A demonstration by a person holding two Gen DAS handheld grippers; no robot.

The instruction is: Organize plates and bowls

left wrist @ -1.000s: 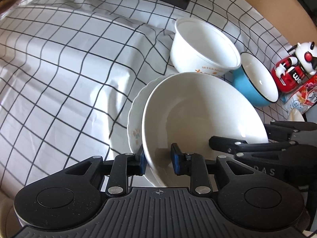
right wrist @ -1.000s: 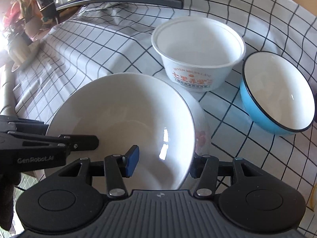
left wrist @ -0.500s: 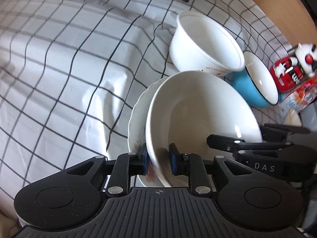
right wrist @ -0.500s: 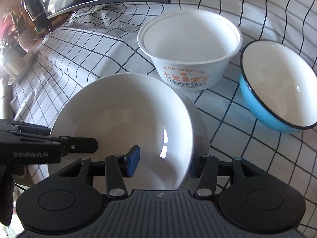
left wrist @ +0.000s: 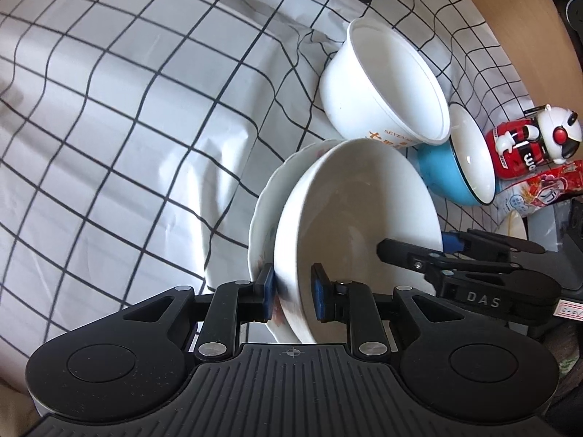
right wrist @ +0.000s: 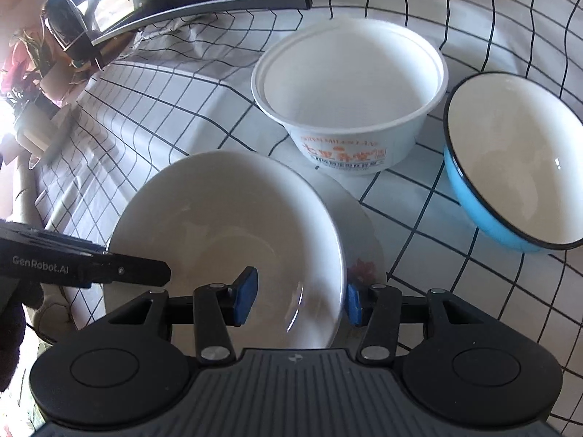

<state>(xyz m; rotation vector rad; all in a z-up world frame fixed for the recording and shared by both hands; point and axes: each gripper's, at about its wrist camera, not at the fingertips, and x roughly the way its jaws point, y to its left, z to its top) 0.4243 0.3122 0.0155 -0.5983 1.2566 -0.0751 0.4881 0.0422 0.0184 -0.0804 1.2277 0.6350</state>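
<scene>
Tabletop under black-gridded white cloth (left wrist: 145, 109). I hold the wide white ceramic bowl (left wrist: 357, 218) over a flowered white plate (right wrist: 364, 255), presumably for stacking. Left tongs (left wrist: 291, 293) clamp both near rims; right tongs (right wrist: 298, 296) straddle the bowl rim, pads apart. Three bowls counting the white paper tub (right wrist: 349, 91) and blue enamel bowl (right wrist: 510, 160); one plate.

- The white bowl (right wrist: 226, 233) looks like glazed ceramic, smooth and glossy, with bright glints.
- The plate (right wrist: 364, 255) under it has the same shiny glaze and a printed flower.
- The tub (right wrist: 349, 102) looks like thin matt white plastic with orange print.
- The blue bowl (right wrist: 510, 167) looks enamelled and glossy.
- The tablecloth (left wrist: 127, 116) is creased cloth, matt.
- Both grippers' bodies are matt black plastic, ribbed on top.
</scene>
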